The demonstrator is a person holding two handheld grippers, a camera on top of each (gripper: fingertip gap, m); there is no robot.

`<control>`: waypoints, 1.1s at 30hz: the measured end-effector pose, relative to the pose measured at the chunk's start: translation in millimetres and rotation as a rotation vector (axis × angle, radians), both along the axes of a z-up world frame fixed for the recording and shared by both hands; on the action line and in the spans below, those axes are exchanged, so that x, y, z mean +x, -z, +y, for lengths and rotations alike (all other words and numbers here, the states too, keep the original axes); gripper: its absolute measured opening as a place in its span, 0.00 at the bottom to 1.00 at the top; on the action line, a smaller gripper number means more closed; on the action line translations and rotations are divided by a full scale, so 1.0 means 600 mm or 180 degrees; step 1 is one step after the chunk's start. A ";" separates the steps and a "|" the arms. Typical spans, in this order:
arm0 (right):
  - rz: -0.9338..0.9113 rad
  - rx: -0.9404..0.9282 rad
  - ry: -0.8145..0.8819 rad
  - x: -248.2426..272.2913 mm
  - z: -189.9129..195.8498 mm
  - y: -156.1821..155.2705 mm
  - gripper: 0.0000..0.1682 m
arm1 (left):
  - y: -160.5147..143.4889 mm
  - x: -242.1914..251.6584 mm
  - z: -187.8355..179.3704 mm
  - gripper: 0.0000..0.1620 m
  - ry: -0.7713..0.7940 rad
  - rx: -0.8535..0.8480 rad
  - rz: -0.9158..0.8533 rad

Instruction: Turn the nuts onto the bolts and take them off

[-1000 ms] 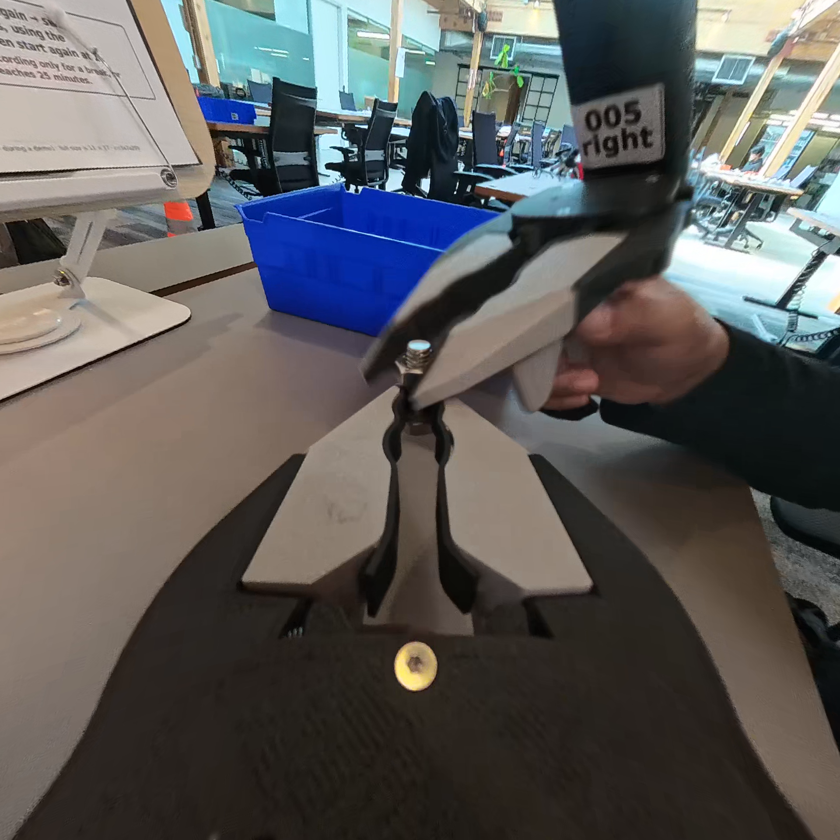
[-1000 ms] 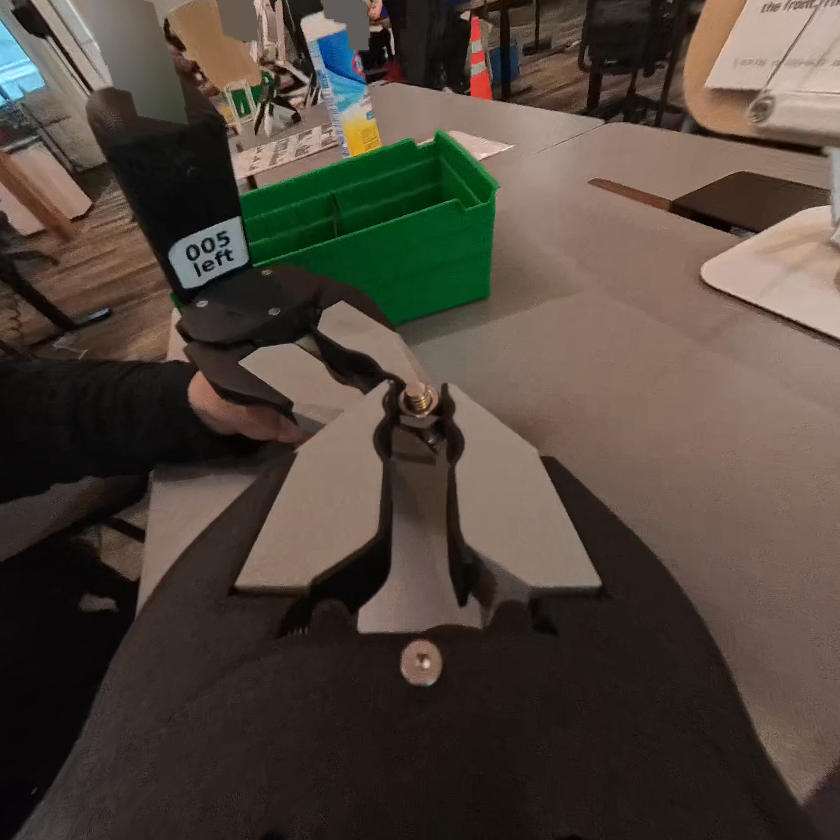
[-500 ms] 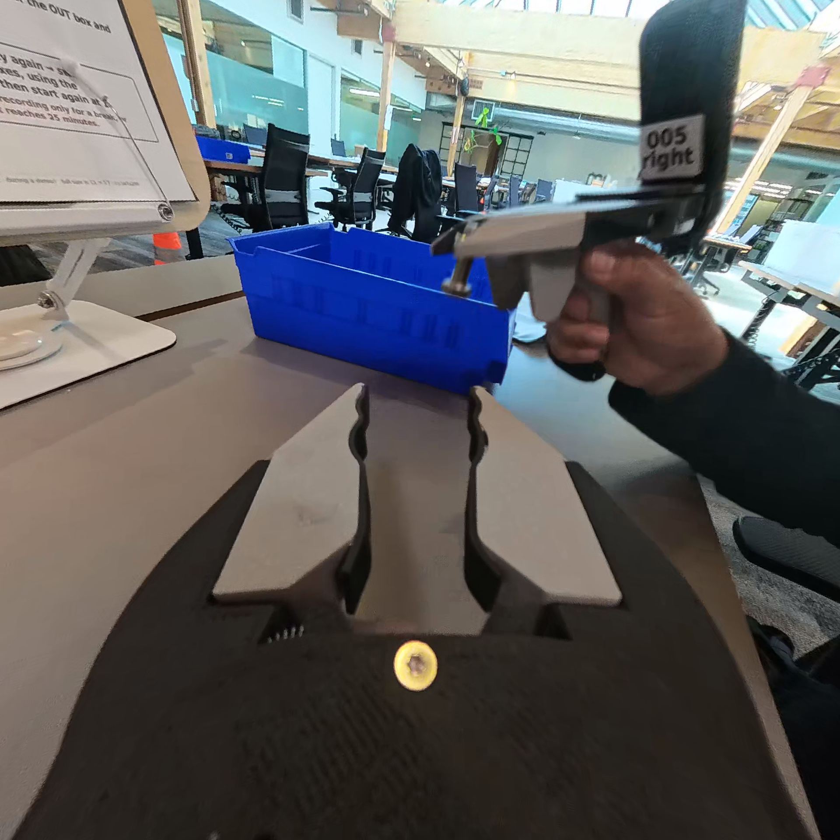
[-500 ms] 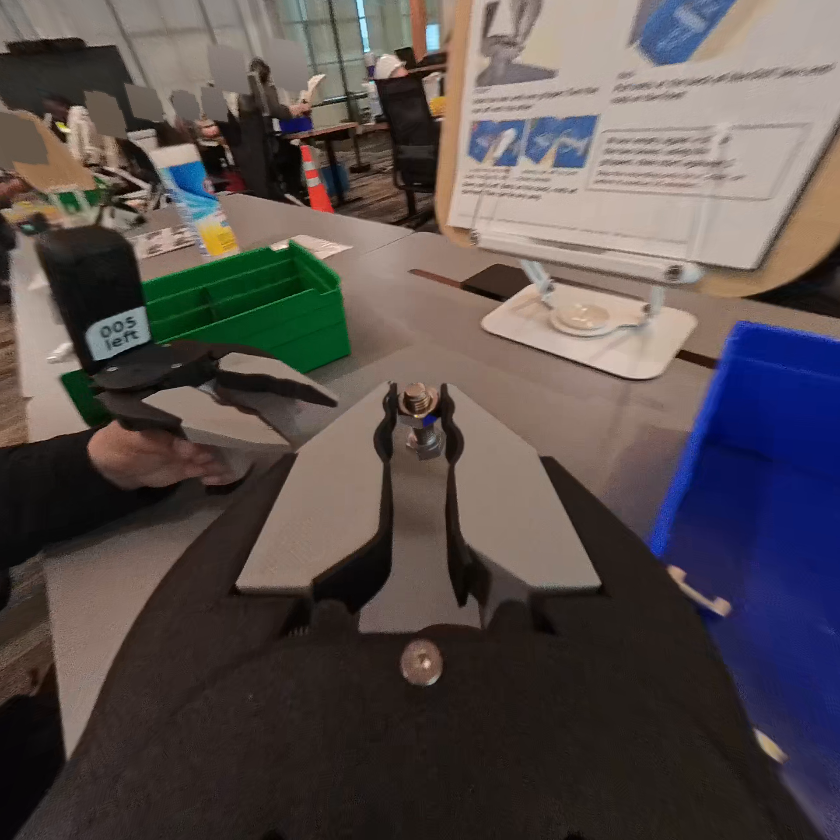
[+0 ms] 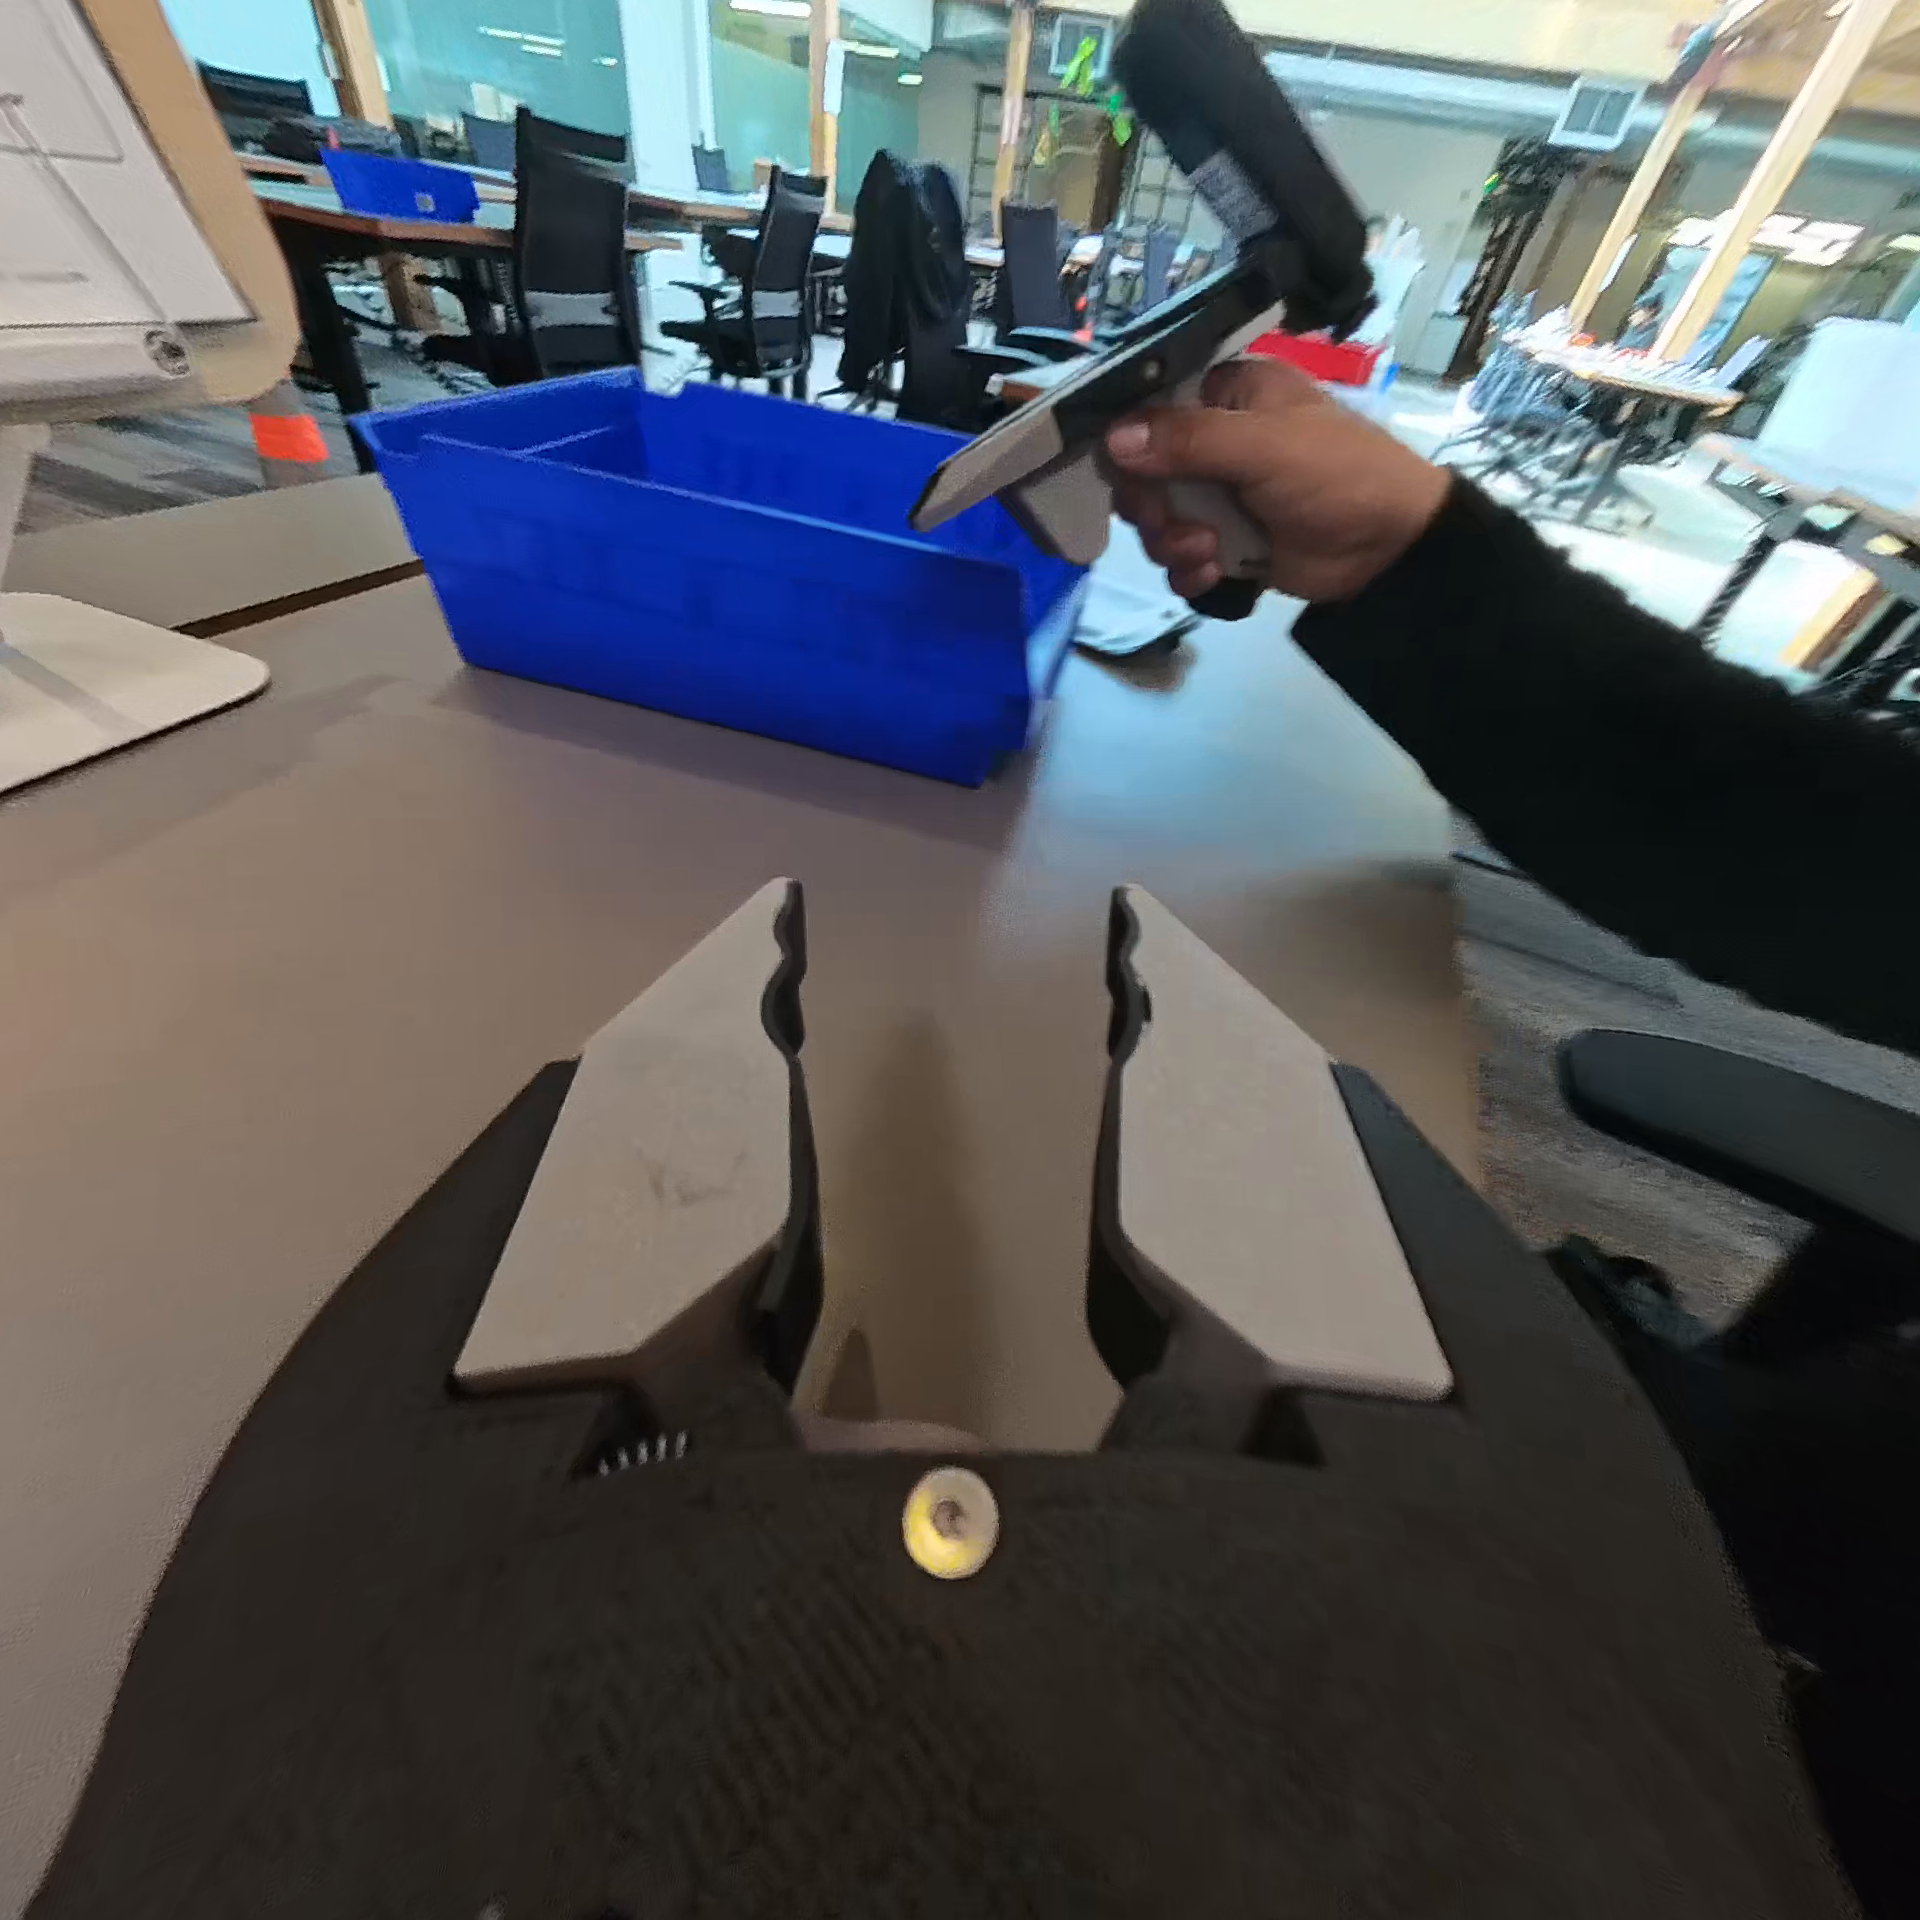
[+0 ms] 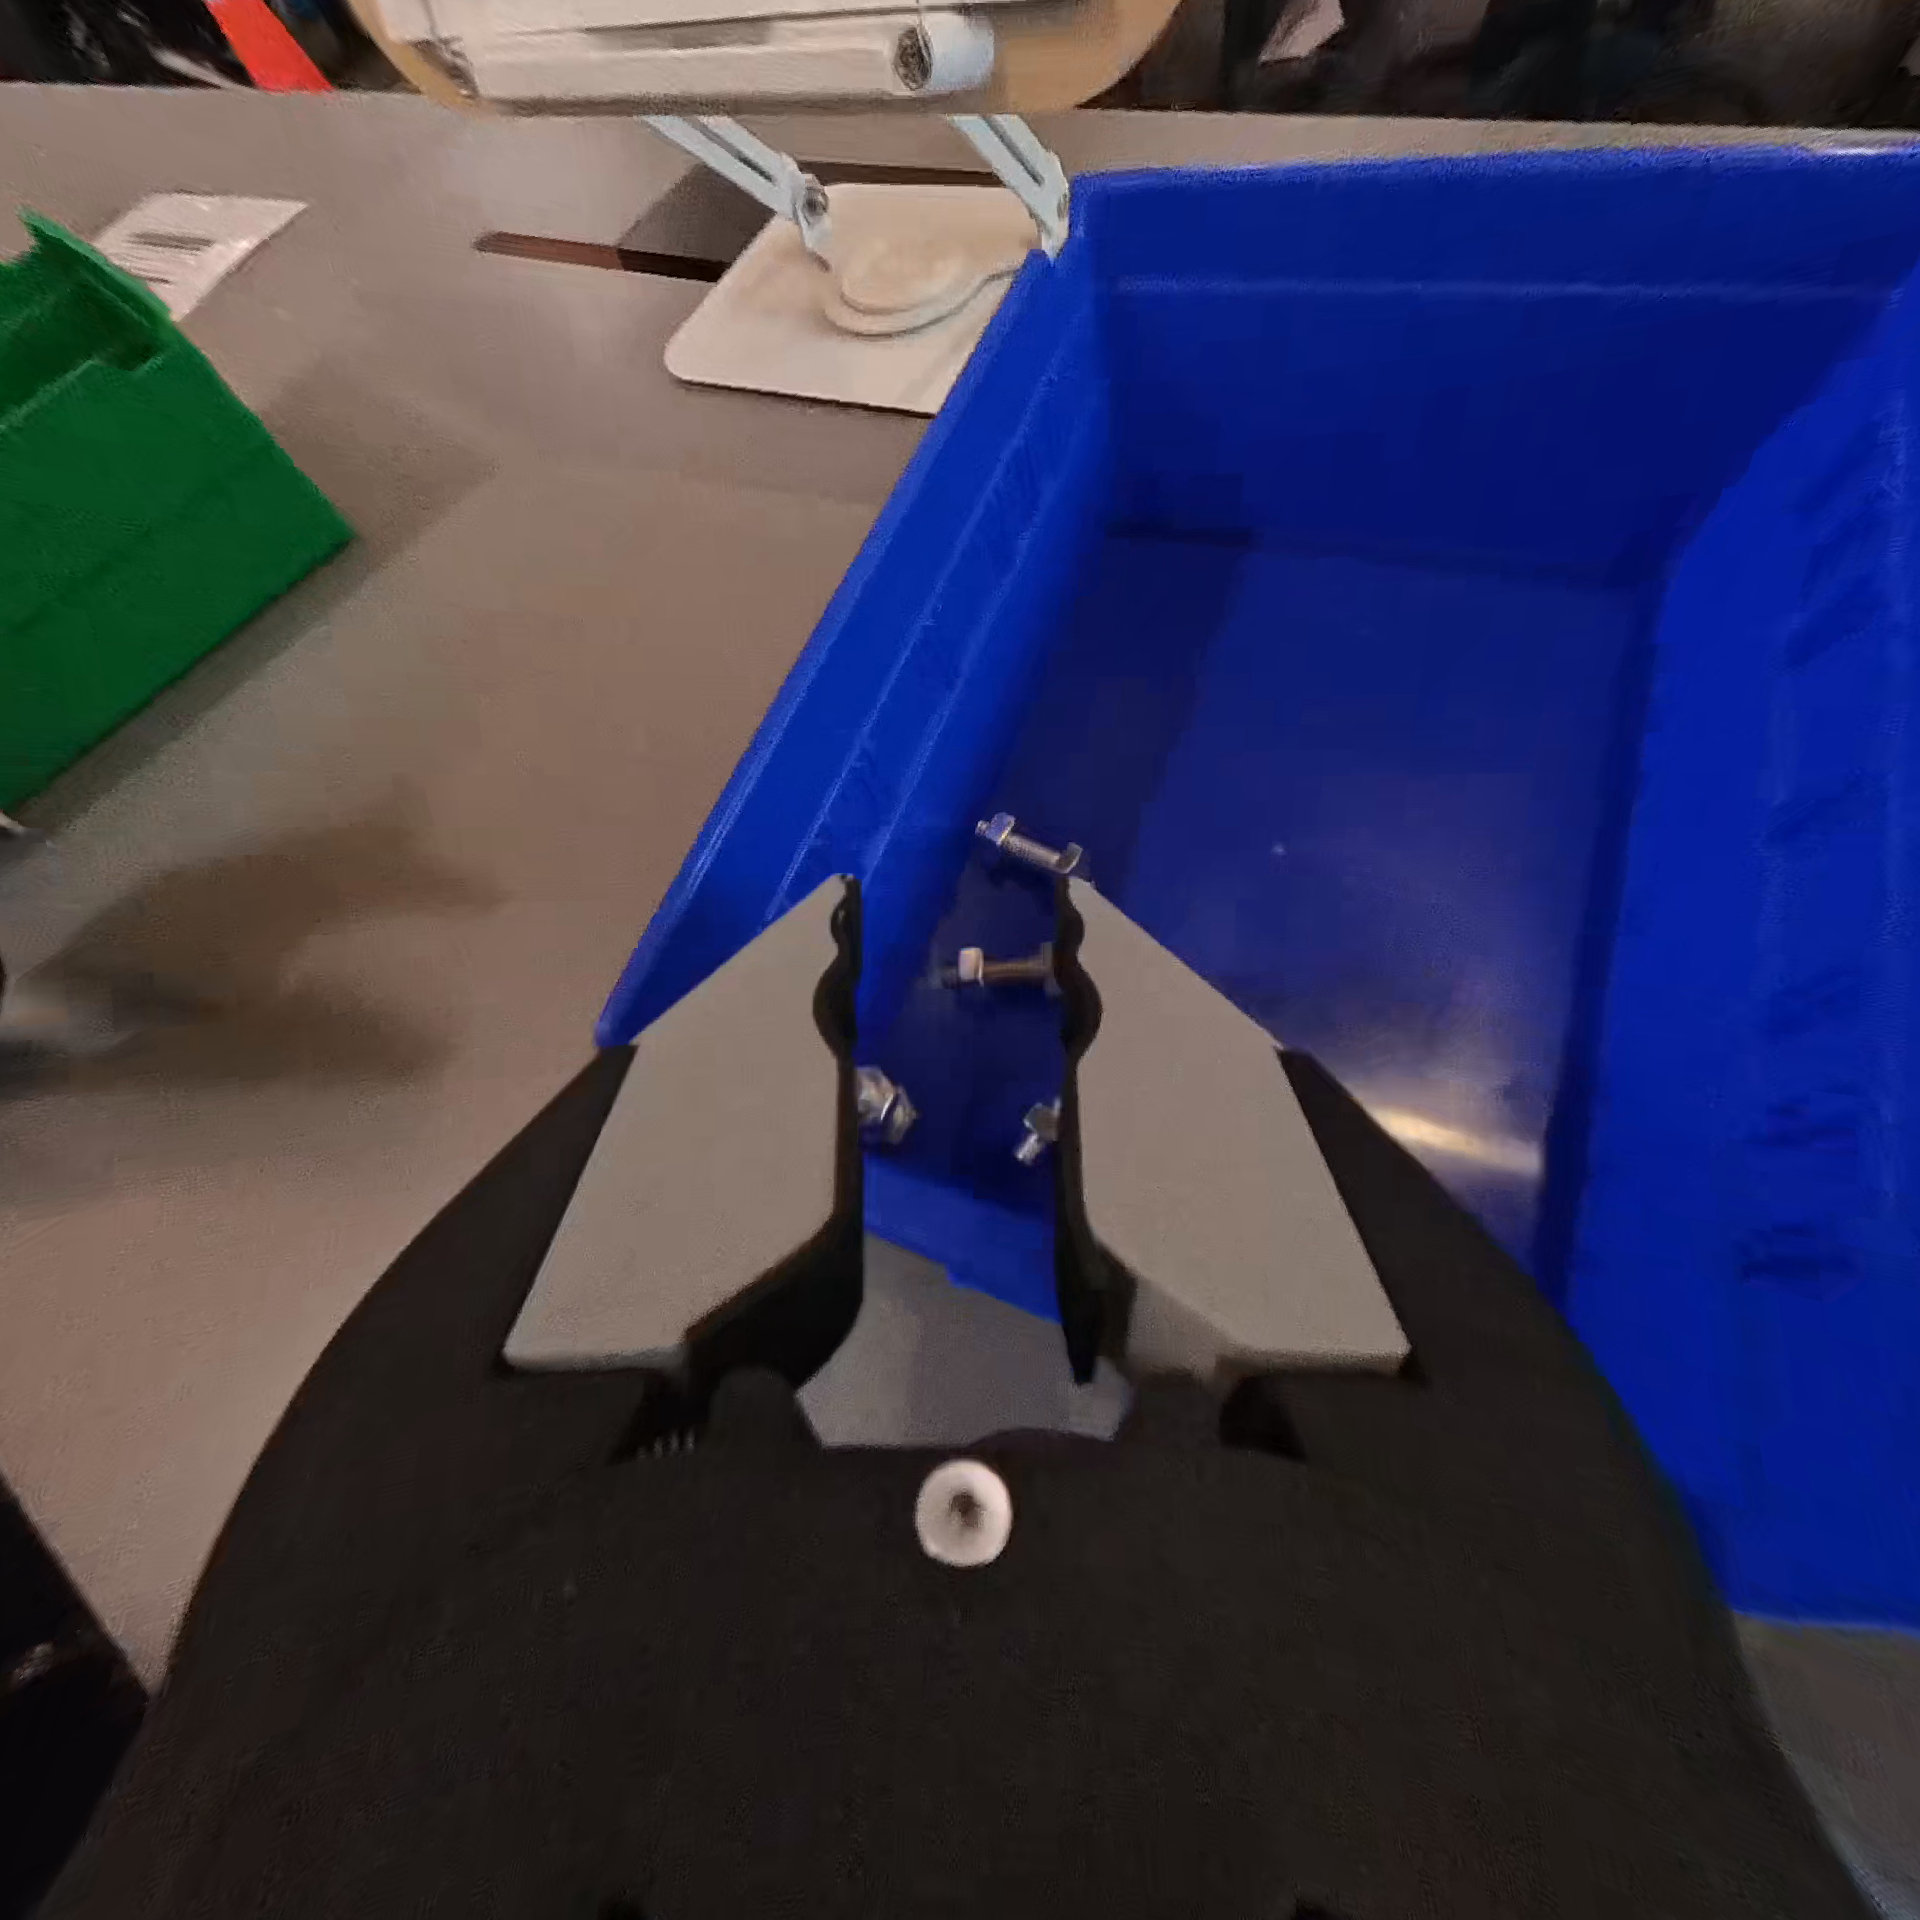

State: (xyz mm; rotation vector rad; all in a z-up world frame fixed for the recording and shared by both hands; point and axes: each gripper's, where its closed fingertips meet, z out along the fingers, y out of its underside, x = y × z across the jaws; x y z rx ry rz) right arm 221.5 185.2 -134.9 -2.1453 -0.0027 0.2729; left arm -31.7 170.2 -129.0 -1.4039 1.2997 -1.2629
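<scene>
On grey table (image 5: 416, 935) in open office | 1 blue bin (image 5: 727, 582), 1 green bin (image 6: 114, 561), 1 white stand (image 6: 862, 301) | left gripper (image 5: 956, 935) apart, empty, over bare tabletop | right gripper (image 6: 956, 914) apart, empty, above blue bin's near corner | 4 bolts (image 6: 992, 971) with nuts lie inside.

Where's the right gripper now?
In the right wrist view, the right gripper hangs open above the blue bin's near-left corner, over bolts inside.
</scene>
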 end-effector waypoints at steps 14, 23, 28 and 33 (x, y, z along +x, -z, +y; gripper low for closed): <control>-0.0422 0.0529 -0.0189 -0.129 -0.058 0.009 0.56 | -0.042 -0.399 0.083 0.53 -0.2527 0.0496 0.0956; -0.1266 -0.0327 0.0109 -0.125 -0.055 0.071 0.01 | -0.002 -0.382 0.209 0.01 -0.2577 0.0333 0.1043; -0.1408 -0.0134 -0.0374 -0.352 -0.037 0.070 0.07 | -0.174 -0.321 0.190 0.01 -0.2432 0.0440 0.0439; -0.1013 0.0173 -0.0776 -0.625 0.068 0.063 0.17 | -0.386 -0.190 0.118 0.01 -0.1963 0.0367 -0.0257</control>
